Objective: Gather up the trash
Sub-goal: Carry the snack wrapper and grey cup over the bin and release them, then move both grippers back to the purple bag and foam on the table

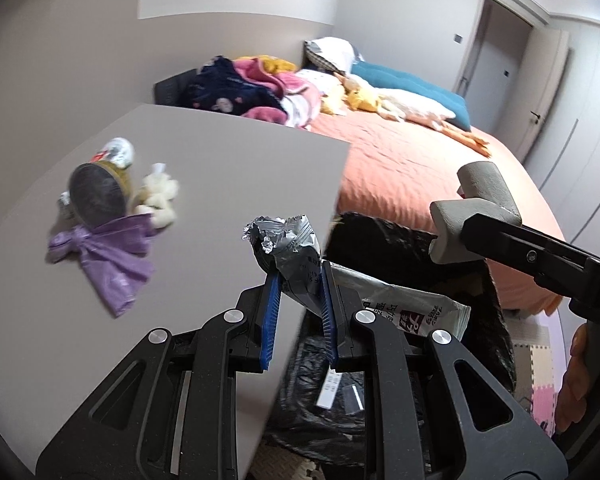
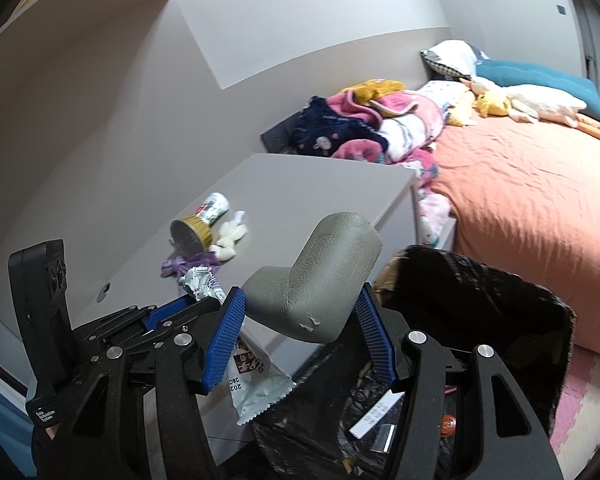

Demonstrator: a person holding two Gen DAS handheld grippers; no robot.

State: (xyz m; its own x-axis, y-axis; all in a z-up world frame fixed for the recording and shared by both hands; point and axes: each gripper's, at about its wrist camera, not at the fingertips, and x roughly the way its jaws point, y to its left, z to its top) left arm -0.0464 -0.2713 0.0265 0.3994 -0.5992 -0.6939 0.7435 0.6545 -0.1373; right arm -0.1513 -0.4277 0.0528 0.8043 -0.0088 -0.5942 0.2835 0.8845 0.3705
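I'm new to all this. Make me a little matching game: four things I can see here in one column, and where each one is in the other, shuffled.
Things:
1. silver wrapper
2. grey foam corner piece
3. purple bag
4. plush duck

Places:
A. lying on the bed
B. lying on the grey tabletop
C. between the left gripper fingers
D. between the right gripper fingers

Pairs: 1-C, 2-D, 3-B, 4-A

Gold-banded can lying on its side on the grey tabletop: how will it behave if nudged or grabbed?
The gold-banded can lies on its side with its round end showing, so a nudge probably rolls it. The crumpled purple plastic bag and white tissue wad touching it may check that. It probably stays stiff in a claw.
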